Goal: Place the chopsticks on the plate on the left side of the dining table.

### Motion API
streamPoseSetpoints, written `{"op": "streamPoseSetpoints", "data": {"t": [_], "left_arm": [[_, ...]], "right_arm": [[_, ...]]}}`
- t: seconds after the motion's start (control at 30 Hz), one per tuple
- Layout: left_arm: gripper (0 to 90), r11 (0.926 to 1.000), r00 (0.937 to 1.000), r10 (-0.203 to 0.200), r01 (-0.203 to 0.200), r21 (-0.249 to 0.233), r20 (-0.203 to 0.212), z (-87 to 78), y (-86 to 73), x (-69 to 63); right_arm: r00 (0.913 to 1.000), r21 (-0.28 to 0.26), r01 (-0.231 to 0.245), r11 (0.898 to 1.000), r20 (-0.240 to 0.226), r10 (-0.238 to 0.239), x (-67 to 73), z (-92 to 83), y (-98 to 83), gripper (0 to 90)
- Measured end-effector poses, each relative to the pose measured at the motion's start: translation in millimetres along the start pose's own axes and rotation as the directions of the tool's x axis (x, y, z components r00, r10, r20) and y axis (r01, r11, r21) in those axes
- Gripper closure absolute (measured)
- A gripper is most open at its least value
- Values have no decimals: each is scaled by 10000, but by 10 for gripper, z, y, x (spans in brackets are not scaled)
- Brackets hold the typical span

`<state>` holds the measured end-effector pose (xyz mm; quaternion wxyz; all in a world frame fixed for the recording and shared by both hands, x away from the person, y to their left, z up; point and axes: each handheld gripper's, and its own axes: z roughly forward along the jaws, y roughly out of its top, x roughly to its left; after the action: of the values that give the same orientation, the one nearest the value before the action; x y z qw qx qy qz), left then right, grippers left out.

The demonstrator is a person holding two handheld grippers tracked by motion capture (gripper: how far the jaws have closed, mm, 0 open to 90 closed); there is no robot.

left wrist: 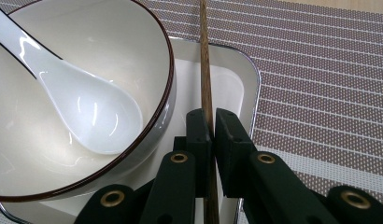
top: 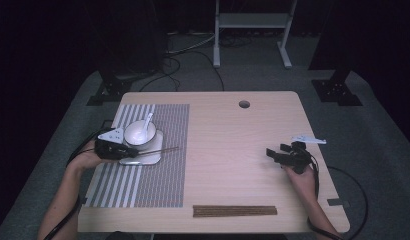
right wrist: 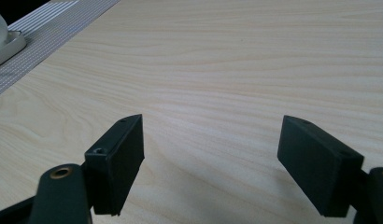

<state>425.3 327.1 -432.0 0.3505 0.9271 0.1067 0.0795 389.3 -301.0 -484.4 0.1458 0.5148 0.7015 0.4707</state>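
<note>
Left gripper fingers pinch a chopstick beside the bowl; right gripper fingers spread, idle; placement incomplete.

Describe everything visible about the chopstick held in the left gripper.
The chopstick is a thin, straight, dark brown stick with a wood-like grain. The left gripper is shut on it near one end, its jaws pinching it from both sides. It passes over the white square plate, beside the bowl that holds a white spoon, and its far end reaches out over the woven striped placemat. Whether it rests on the plate's rim cannot be told.
</note>
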Motion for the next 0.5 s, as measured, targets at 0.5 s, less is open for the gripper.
{"op": "streamPoseSetpoints", "data": {"t": [0.5], "left_arm": [[842, 10000, 10000, -71, 71, 18, -12, 63, -30, 21]], "right_arm": [[10000, 3, 1, 10000, -2, -1, 0, 0, 0, 215]]}}
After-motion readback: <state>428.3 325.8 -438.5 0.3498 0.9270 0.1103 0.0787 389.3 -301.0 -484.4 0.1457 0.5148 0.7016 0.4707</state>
